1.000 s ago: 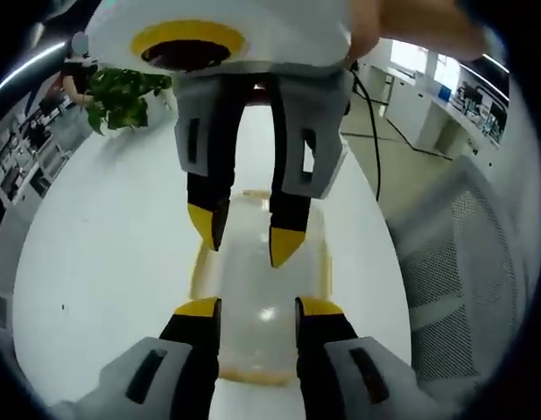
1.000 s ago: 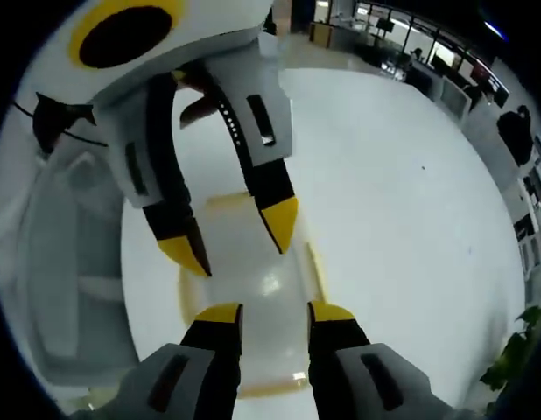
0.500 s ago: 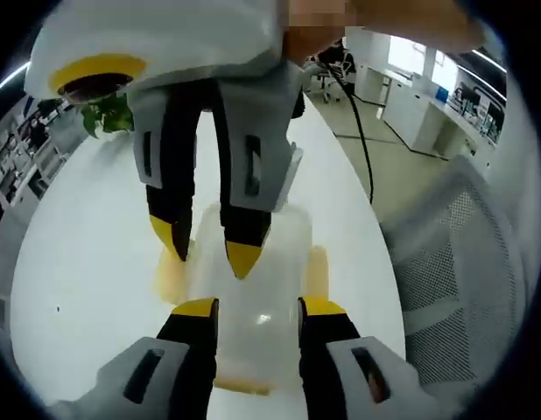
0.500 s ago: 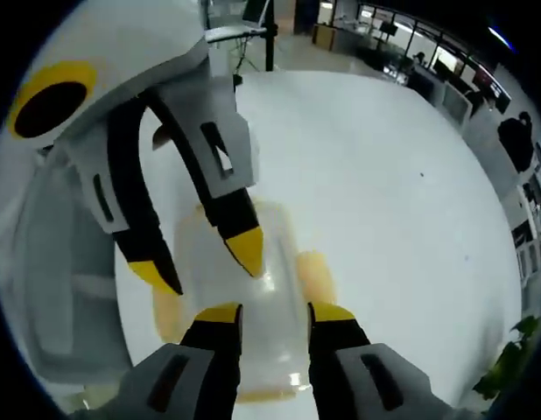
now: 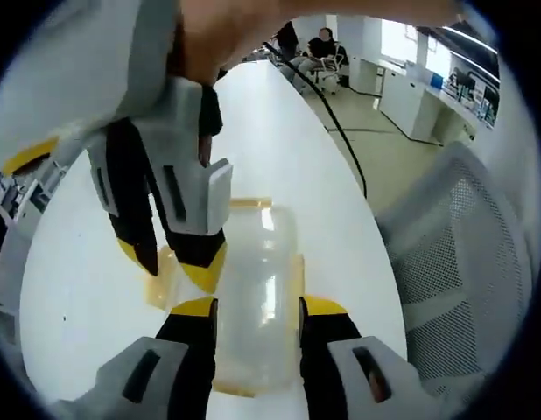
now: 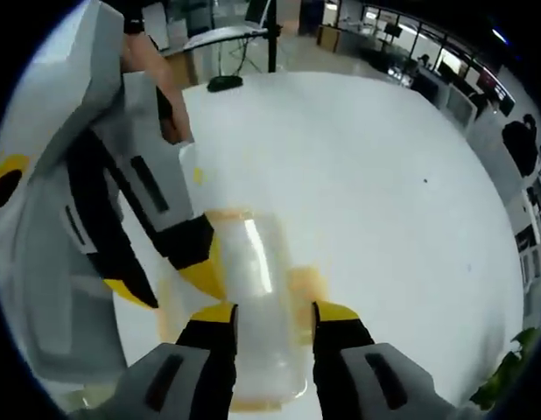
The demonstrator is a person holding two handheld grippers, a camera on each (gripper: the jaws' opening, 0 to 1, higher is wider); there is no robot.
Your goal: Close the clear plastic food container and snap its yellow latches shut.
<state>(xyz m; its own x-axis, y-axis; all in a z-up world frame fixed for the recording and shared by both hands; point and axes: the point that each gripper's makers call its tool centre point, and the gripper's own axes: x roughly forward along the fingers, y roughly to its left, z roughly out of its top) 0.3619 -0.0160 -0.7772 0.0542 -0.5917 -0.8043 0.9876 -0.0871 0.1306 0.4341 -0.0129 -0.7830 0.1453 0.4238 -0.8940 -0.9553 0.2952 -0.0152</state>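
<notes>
The clear plastic container (image 5: 257,280) lies on the white table with its lid on, and yellow latches (image 5: 298,268) stick out at its sides and ends. My left gripper (image 5: 259,306) is open, its yellow tips standing either side of the lid's near part. My right gripper (image 5: 170,262) reaches in from the upper left, open, its tips down by the container's left latch. In the right gripper view the container (image 6: 257,280) lies between the tips of my open right gripper (image 6: 275,313). There my left gripper (image 6: 165,284) comes in from the left, one tip against the container's side.
The white table (image 5: 279,131) runs far ahead, with a black cable (image 5: 340,131) trailing off its right edge. A mesh chair (image 5: 454,289) stands close on the right. A small dark object (image 6: 222,83) lies at the table's far end, and a plant (image 6: 507,367) shows low right.
Both grippers have come lower and closer to the container. In each view the other gripper has swung from above the lid to the container's left side.
</notes>
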